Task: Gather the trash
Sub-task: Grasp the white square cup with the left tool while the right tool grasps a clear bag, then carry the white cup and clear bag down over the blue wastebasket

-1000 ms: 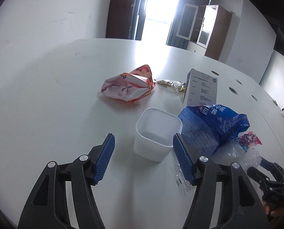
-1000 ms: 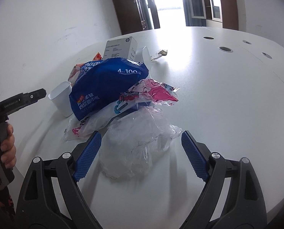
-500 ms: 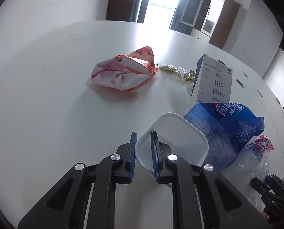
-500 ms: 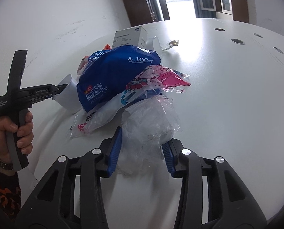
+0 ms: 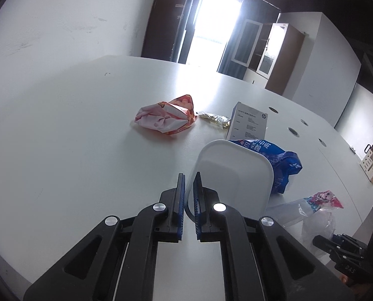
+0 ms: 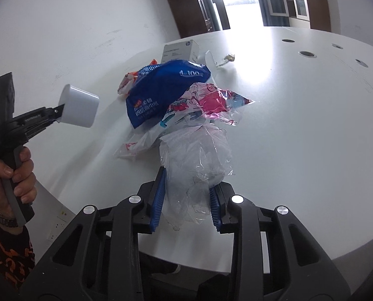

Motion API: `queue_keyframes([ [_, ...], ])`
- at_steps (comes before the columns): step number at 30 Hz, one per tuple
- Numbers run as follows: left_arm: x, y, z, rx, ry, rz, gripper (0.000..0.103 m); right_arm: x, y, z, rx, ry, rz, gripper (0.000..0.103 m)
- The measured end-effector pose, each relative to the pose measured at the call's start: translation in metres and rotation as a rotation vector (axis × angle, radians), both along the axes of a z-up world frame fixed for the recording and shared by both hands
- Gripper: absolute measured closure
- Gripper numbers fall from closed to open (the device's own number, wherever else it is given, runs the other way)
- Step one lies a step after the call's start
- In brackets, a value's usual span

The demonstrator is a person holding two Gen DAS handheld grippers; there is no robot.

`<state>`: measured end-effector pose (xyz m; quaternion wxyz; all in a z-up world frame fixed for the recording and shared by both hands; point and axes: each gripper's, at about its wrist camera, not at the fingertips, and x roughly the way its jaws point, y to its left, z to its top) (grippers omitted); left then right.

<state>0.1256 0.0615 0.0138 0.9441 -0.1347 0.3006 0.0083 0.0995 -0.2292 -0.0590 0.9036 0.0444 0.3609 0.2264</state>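
My left gripper [image 5: 189,202] is shut on the near rim of a white plastic tub [image 5: 232,175] and holds it lifted off the table; the tub also shows in the right wrist view [image 6: 78,109]. My right gripper [image 6: 187,204] is shut on a crumpled clear plastic bag [image 6: 199,160] near the table's front edge. A blue tissue pack [image 6: 161,90], a pink printed wrapper [image 6: 209,100], a red and white snack bag [image 5: 166,118] and a gold foil wrapper [image 5: 215,120] lie on the white table [image 5: 73,138].
A white printed box [image 5: 249,123] stands behind the blue pack. Round cable holes [image 6: 306,54] dot the table's far right. A pen holder [image 5: 370,160] stands at the right edge. A wall, a doorway and cabinets lie beyond the table.
Both grippers went from open to shut: the left on the tub's rim, the right on the clear bag. The left has since lifted the tub off the table.
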Motion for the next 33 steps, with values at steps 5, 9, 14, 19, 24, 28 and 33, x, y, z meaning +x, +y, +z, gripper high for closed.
queue_keyframes([
  [5,-0.022,-0.010,0.005,-0.002,-0.022,-0.022,0.097,-0.015,-0.011,-0.004,0.002,0.029,0.008,0.073],
  [9,-0.039,-0.023,0.003,-0.019,-0.022,-0.068,0.097,-0.033,-0.018,-0.007,0.030,0.054,0.026,0.073],
  [14,-0.060,-0.045,-0.012,-0.049,0.000,-0.138,0.097,-0.056,-0.019,-0.015,0.072,0.102,0.068,0.073],
  [19,-0.076,-0.060,-0.029,-0.046,0.022,-0.178,0.097,-0.079,-0.018,-0.021,0.063,0.111,0.083,0.073],
  [24,-0.094,-0.057,-0.036,-0.059,0.031,-0.176,0.097,-0.103,-0.016,-0.027,0.051,0.121,0.100,0.073],
  [28,-0.115,-0.053,-0.037,-0.053,0.029,-0.168,0.097,-0.114,-0.016,-0.034,0.035,0.119,0.098,0.073],
  [33,-0.149,-0.051,-0.049,-0.032,0.051,-0.168,0.097,-0.132,-0.016,-0.039,0.018,0.104,0.099,0.073],
])
